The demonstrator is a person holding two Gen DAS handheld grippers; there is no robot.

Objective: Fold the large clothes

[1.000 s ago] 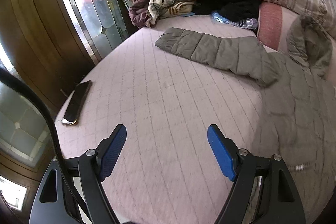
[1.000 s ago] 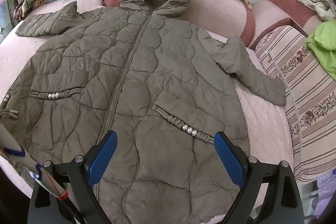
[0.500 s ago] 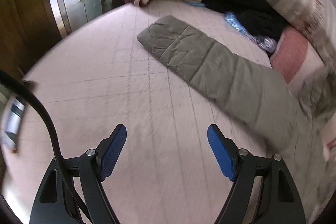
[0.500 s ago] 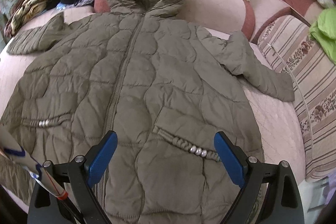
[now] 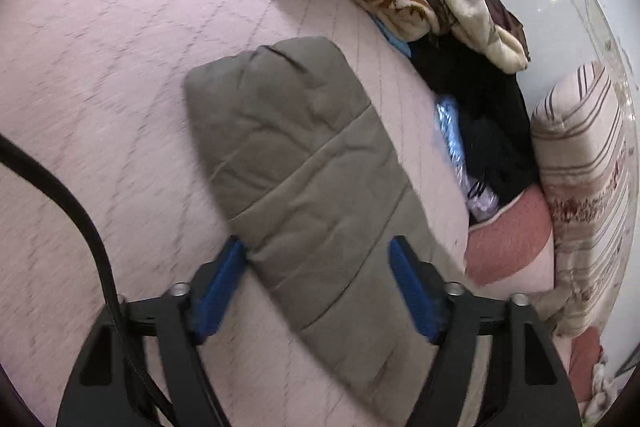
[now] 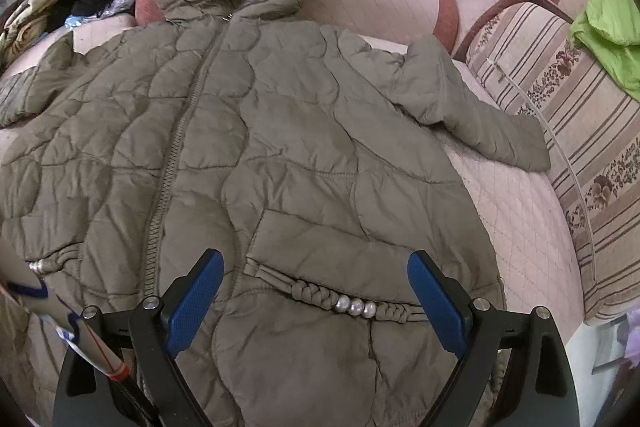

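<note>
While the coat lies flat and zipped on the bed, its sleeve runs straight out ahead of the left gripper, long axis up and slightly left, cuff at the far end. Left gripper is wide open, blue pads either side of the sleeve; left pad right at the sleeve's edge, contact unclear from blur, nothing clamped. Right gripper also wide open, empty, hanging over the coat's lower front with the pocket trim between the pads. Left is nearer the sleeve, so the sleeve fold likely falls to it. Other sleeve lies far right of the right gripper.
</note>
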